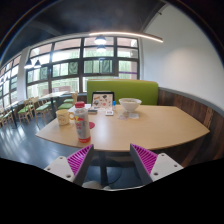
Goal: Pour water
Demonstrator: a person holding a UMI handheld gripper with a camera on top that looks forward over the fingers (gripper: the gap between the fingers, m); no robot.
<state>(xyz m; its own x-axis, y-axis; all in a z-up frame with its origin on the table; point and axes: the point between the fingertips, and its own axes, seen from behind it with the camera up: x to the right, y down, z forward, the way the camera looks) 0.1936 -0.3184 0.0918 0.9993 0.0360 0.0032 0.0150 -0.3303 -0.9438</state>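
The gripper point(113, 160), jaws wide and empty, faces the near-left bottle point(82, 121) (approach stage). Next it likely must advance and clasp it.

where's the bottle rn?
In the gripper view the bottle stands upright near the table's front-left edge, beyond the open hand-held gripper, ahead of its left finger, with a cup just behind-left.

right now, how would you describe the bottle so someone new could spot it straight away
Start at the round wooden table in front of the green bench. The bottle stands upright near the table's front edge, just beyond the open claw, ahead of its left finger. It is the tallest, slimmest thing there, pale with a red label, unlike the squat cup beside it and the white bowl farther back.
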